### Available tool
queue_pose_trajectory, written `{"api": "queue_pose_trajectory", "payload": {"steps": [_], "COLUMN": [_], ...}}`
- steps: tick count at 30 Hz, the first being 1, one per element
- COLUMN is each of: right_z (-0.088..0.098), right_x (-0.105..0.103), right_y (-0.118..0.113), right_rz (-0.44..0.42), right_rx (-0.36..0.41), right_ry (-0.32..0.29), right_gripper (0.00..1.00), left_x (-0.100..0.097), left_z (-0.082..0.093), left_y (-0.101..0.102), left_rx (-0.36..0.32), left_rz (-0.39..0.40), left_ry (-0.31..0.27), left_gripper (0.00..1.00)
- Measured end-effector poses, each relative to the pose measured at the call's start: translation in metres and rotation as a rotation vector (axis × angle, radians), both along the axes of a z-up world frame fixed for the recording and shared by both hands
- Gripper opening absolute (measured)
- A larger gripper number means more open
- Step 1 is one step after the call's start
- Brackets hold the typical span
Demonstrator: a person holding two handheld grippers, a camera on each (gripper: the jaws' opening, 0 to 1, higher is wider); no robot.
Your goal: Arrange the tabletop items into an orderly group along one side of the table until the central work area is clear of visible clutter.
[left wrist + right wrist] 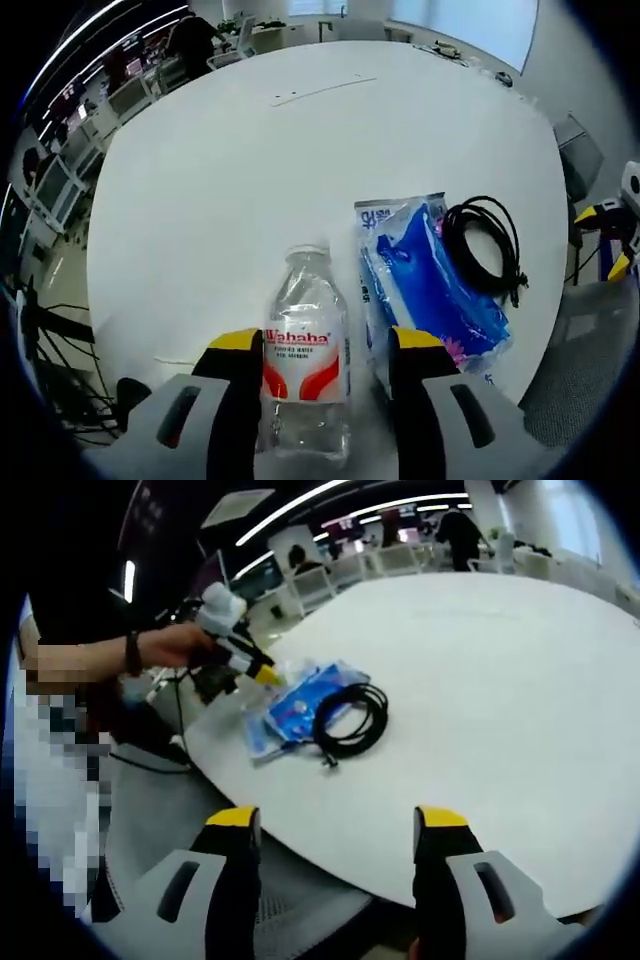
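The left gripper [325, 350] had its yellow-tipped jaws set apart on either side of a clear water bottle [306, 355] with a red and white label, which lay on the white table [260, 170] near its edge, cap end pointing away toward the middle; whether the jaws touched the bottle I could not tell. Just beside the bottle lay a blue packet [425, 285], and touching the packet's far side sat a coiled black cable [487, 248]. The rest of the tabletop was bare apart from a thin strip far across it. The right gripper [337, 830] hung off the table's edge, jaws wide apart and holding nothing. From there the packet [295, 708] and cable [350, 720] lay together near the rim, with a person's hand [170, 645] holding the other gripper down at them.
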State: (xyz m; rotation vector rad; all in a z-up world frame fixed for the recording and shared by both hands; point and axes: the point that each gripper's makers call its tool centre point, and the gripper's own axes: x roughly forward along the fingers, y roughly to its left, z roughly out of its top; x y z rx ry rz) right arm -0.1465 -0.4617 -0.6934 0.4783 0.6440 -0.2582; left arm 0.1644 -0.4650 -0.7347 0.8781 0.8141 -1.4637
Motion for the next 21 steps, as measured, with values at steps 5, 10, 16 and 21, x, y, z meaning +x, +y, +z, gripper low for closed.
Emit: {"api": "queue_pose_trajectory", "payload": {"steps": [5, 10, 16, 21], "right_z": [-0.001, -0.001, 0.0, 0.003], "right_x": [0.0, 0.001, 0.009, 0.015], "right_y": [0.0, -0.002, -0.003, -0.003], "right_rz": [0.004, 0.004, 0.015, 0.03], "right_rx": [0.001, 0.001, -0.003, -0.009], "right_ry": [0.0, -0.004, -0.012, -0.02], "right_gripper": [0.6, 0.6, 0.6, 0.6], "left_x": [0.0, 0.004, -0.003, -0.008], "left_z": [-0.002, -0.003, -0.001, -0.002], "left_y": [0.001, 0.004, 0.016, 0.031], "left_rx": [0.003, -0.014, -0.005, 0.009], "left_rz": [-0.01, -0.002, 0.027, 0.056], "left_ry": [-0.021, -0.035, 0.01, 0.008], "left_gripper": [0.47, 0.4, 0.35, 0.35]}}
